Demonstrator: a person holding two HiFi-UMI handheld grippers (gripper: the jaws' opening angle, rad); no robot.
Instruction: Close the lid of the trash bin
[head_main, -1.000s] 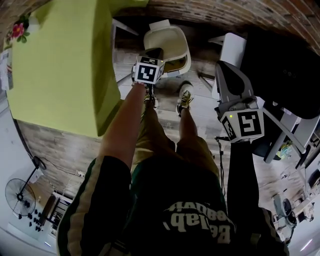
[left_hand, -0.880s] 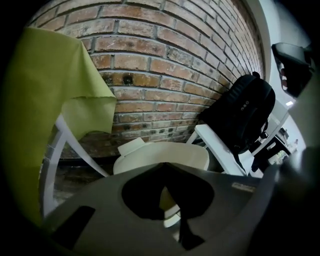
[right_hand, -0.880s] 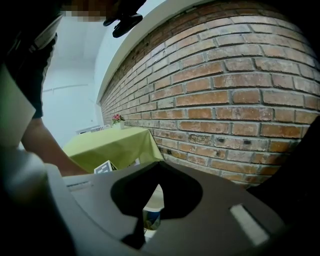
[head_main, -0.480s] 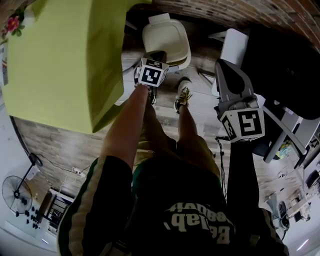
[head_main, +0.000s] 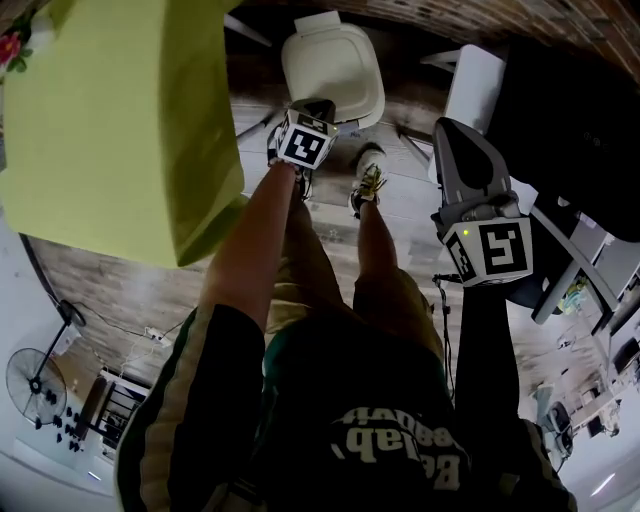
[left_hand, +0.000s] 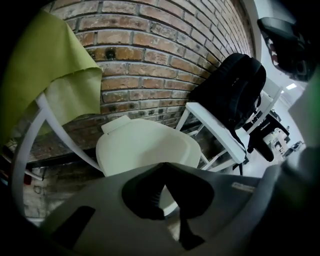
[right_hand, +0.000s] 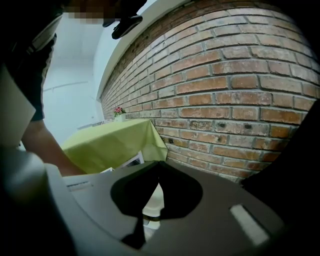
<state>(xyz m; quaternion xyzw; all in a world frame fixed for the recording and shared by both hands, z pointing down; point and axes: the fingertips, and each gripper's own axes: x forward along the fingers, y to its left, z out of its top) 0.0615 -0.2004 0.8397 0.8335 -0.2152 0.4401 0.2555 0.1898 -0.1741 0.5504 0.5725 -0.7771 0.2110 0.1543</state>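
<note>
The white trash bin (head_main: 332, 66) stands on the floor against the brick wall, its cream lid (left_hand: 147, 149) lying flat and shut. My left gripper (head_main: 318, 105) hovers at the lid's front edge with its jaws shut on nothing; whether they touch the lid I cannot tell. In the left gripper view the left gripper (left_hand: 162, 167) points at the lid. My right gripper (head_main: 447, 127) hangs to the right of the bin, away from it, jaws shut and empty. A sliver of the bin (right_hand: 151, 202) shows past the right gripper (right_hand: 158, 165).
A table under a lime-green cloth (head_main: 120, 130) stands left of the bin. On the right, a white chair (head_main: 475, 90) carries a black backpack (left_hand: 235, 90). The person's legs and shoes (head_main: 368, 190) are just in front of the bin. The brick wall (right_hand: 235, 100) runs behind.
The bin lid has gone from partly raised, with the inside showing, to flat and shut. The left gripper stayed at the bin's front edge. The right gripper barely moved.
</note>
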